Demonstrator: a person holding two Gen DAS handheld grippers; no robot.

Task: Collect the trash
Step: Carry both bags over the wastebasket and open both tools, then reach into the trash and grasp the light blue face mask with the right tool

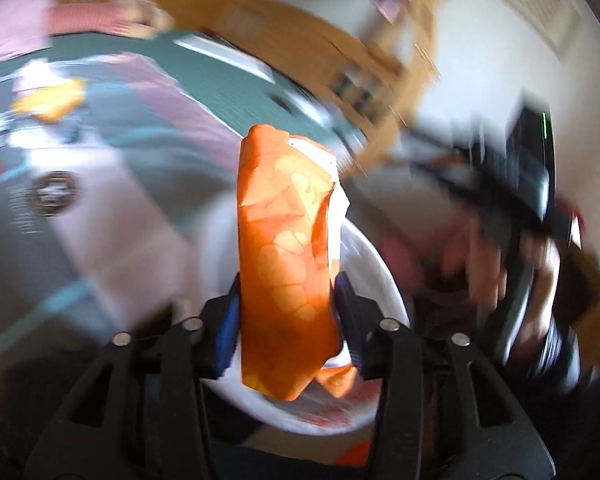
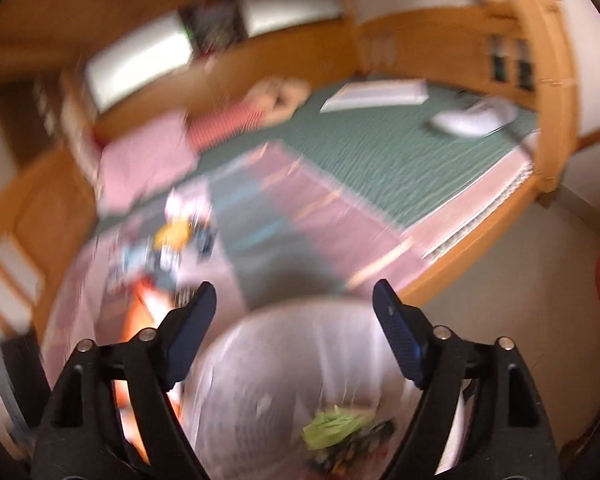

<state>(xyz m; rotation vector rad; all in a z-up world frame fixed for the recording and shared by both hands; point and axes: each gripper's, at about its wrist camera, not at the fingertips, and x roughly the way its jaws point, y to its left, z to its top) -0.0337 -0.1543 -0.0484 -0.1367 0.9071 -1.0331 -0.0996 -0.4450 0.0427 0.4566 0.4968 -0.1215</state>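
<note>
**Orange wrapper gripped over the bin, right claw spread wide**

The left gripper (image 1: 288,312) is clamping a crumpled orange plastic wrapper (image 1: 288,248) with a pale honeycomb pattern; its two blue-padded fingers (image 1: 226,340) are pressing on the wrapper's lower half from both sides, and the wrapper is standing up between them, its torn white inner edge showing at the top right. Behind and below the wrapper, a round white waste bin (image 1: 373,268) is showing its rim, so the wrapper is hanging just above the bin's mouth. Farther off, blurred by motion, a bed with a green textured cover (image 1: 228,76) and a pink and grey patchwork blanket (image 1: 112,216) is stretching to the left, with a small heap of litter (image 1: 50,100), orange and white, lying on the blanket.

The right gripper (image 2: 294,304) is hovering with its jaws spread well apart and nothing between them. Directly below it, the same bin, lined with a thin translucent bag (image 2: 284,360), is lying open; a scrunched light green wrapper (image 2: 331,426) is resting at its bottom on some dark printed packaging (image 2: 355,452). Beyond the bin, the pile of mixed litter (image 2: 172,240) is sitting on the blanket (image 2: 311,208). A wooden bed frame (image 2: 459,256) is running along the mattress edge, and a person's pink striped sleeve (image 2: 224,122) is lying at the bed's far side.
</note>
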